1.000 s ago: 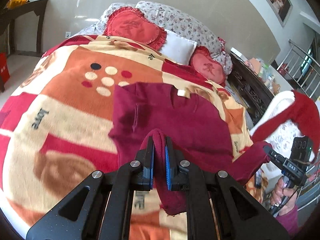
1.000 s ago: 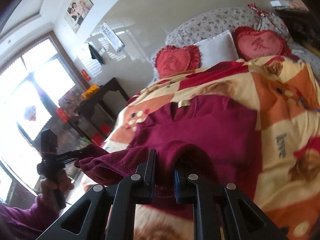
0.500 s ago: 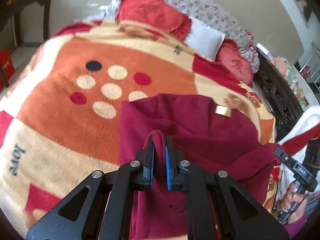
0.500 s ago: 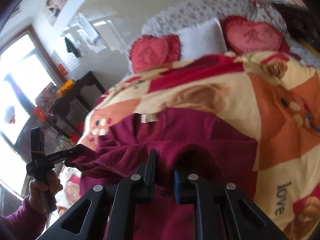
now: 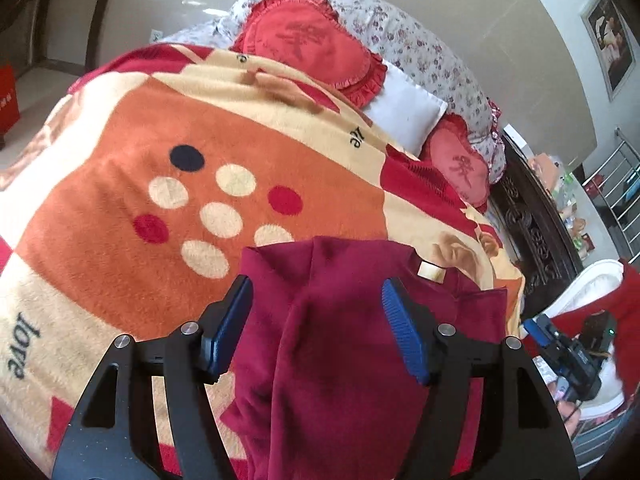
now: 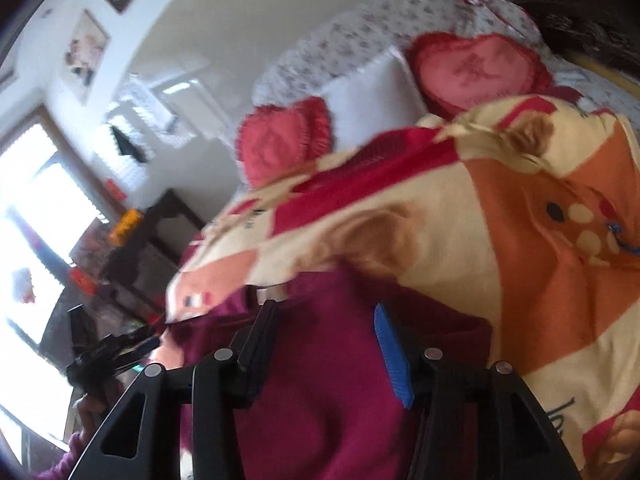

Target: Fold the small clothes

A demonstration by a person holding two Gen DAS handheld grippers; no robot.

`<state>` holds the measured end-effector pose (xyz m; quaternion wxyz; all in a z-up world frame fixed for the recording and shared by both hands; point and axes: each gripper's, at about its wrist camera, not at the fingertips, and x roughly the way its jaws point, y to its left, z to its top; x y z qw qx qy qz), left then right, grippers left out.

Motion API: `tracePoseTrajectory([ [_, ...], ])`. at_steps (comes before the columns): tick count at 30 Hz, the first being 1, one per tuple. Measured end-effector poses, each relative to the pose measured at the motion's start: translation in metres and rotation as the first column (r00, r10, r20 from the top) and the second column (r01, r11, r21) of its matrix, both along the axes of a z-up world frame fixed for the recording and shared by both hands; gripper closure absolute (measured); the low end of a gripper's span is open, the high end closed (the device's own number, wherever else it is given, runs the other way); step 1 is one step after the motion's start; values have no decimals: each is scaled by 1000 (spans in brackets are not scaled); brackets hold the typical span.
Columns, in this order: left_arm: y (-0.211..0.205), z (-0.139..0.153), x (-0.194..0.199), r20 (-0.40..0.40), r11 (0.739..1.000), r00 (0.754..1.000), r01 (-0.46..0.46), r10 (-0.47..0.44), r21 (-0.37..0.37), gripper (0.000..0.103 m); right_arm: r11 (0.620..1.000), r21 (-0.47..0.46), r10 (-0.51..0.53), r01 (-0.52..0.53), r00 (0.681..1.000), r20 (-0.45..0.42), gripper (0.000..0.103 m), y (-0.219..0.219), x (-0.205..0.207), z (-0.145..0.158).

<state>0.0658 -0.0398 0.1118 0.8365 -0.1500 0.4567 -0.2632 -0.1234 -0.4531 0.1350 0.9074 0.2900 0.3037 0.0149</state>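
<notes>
Now both grippers, L [image 5: 316,336] & R [image 6: 326,350], spread wide over maroon top [image 5: 352,360].

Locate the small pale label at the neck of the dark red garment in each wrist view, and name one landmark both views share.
Left wrist view: the neck label lies right of centre, at the garment's far edge, just beyond the right finger of the left tongs.
Right wrist view: the label shows blurred left of centre, above the left finger of the right tongs.
Shared landmark: the white pillow between two red heart cushions.
</notes>
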Motion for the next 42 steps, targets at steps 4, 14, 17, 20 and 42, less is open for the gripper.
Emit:
tracePoseTrajectory([
  [4, -19, -16, -4, 11, 994, 1000, 17, -18, 106, 35, 985, -144, 86, -95, 994, -68, 60, 37, 13, -9],
  [14, -52, -76, 27, -102, 962, 995, 13, 15, 274, 30, 972, -224, -100, 66, 984, -146, 63, 8, 60, -52],
  [17, -41, -66, 19, -100, 969, 995, -3, 28, 248, 30, 972, -231, -72, 36, 986, -149, 60, 16, 45, -37],
  [20, -26, -57, 4, -100, 979, 995, 11, 10, 202, 30, 980, -199, -12, -19, 988, -155, 55, 30, 35, -26],
  [42, 21, -74, -83, -94, 980, 993, 93, -77, 174, 30, 921, -120, 307, -371, 879, -365, 85, 268, 218, -75],
])
